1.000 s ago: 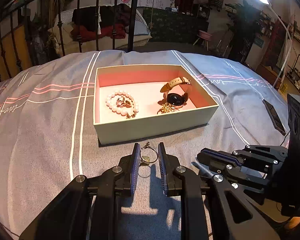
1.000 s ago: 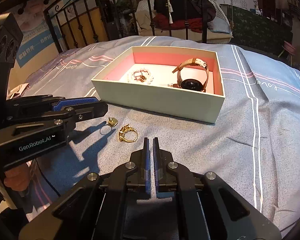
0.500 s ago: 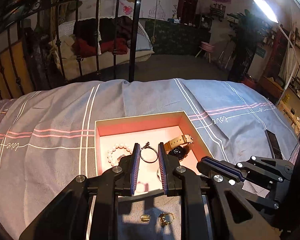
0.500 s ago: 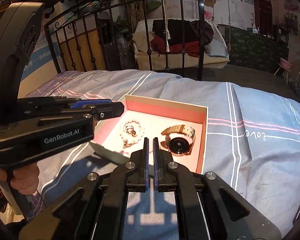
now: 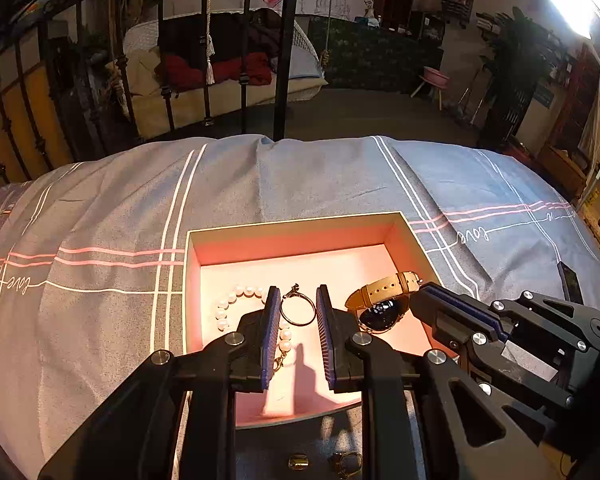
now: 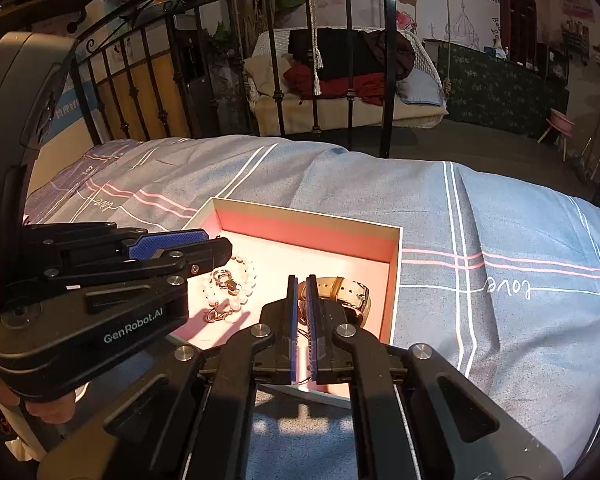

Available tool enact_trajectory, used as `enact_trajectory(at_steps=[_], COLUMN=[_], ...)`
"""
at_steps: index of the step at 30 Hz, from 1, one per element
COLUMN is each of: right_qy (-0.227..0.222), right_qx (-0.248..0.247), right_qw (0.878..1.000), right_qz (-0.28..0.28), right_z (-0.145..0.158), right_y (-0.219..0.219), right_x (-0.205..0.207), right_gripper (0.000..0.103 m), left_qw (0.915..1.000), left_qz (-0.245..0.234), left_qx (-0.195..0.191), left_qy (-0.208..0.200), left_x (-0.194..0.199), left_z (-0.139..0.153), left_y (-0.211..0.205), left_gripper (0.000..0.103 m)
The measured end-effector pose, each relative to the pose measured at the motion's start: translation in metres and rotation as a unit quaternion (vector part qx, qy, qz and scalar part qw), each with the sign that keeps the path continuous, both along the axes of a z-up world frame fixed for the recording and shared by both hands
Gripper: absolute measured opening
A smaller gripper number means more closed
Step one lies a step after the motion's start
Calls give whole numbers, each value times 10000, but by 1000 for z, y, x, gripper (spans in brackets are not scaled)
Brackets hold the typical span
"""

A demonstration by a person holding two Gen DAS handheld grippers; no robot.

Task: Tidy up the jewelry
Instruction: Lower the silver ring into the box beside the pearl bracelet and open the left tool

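Note:
My left gripper is shut on a thin metal hoop ring, held upright between the blue pads above the open pink-lined box. Inside the box lie a pearl bracelet on the left and a tan-strap watch on the right. My right gripper is shut with nothing in it and hovers over the box's near right part, above the watch. In the right wrist view the left gripper reaches in over the pearl bracelet.
Two small gold pieces lie on the grey striped bedspread just in front of the box. A dark phone rests at the bed's right edge. A black iron bed frame rises behind. A person's hand grips the left handle.
Both grippers rose and moved forward from the bedspread in front of the box to above its inside. The left one carried the hoop ring along; the gold pieces stayed on the bed.

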State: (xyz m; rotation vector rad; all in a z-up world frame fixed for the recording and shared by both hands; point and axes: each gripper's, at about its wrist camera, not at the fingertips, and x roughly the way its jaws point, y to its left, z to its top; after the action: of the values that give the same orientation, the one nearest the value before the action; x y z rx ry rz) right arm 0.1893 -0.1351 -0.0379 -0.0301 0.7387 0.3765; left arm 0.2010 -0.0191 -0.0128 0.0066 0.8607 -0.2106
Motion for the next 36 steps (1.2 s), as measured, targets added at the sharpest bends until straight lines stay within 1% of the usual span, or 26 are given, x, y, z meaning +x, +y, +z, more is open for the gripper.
enact_trajectory(at_steps=[13,20,27,29,30,32,33,34,36], right_qy=[89,139,63,47,44,48,58,67,-43], right_qx=[-115,-152,-179,-165,-166,-117,-85,-70,-100], right_qw=[9999,9998,9998,9998,9998,9999,9999,9999,9999], right_qz=[-9,-14,-52,-49,-65,-69,-70,-77,-119], right_z=[-8,-13,-12,-11,-11,-10,-9,-10,-9], right_y=[2,2,3,2,1,0,-1,-2,-5], right_x=[4,2,-3,-6,-7,-12,-16,-20,-33], right_gripper=[5,5,5,5,5,5,8,14,55], left_qw=[9998,9996,9995,9996,9996,9995,9995,9996,9997], left_qz=[63,76,101,123,145,176,182,187,207], left_qx=[84,147,189,191,213,237,221,191,150], left_qy=[195,226,241,178,149,118,92,54,-64], left_x=[5,4,1,-1,-3,-5,-8,-11,-21], left_z=[-13,-16,-17,-15,-14,-12,-10,-9,-4], left_y=[-1,-1,-2,-1,-1,1,2,3,6], left_gripper=[18,18,18,18,19,26,35,46,50])
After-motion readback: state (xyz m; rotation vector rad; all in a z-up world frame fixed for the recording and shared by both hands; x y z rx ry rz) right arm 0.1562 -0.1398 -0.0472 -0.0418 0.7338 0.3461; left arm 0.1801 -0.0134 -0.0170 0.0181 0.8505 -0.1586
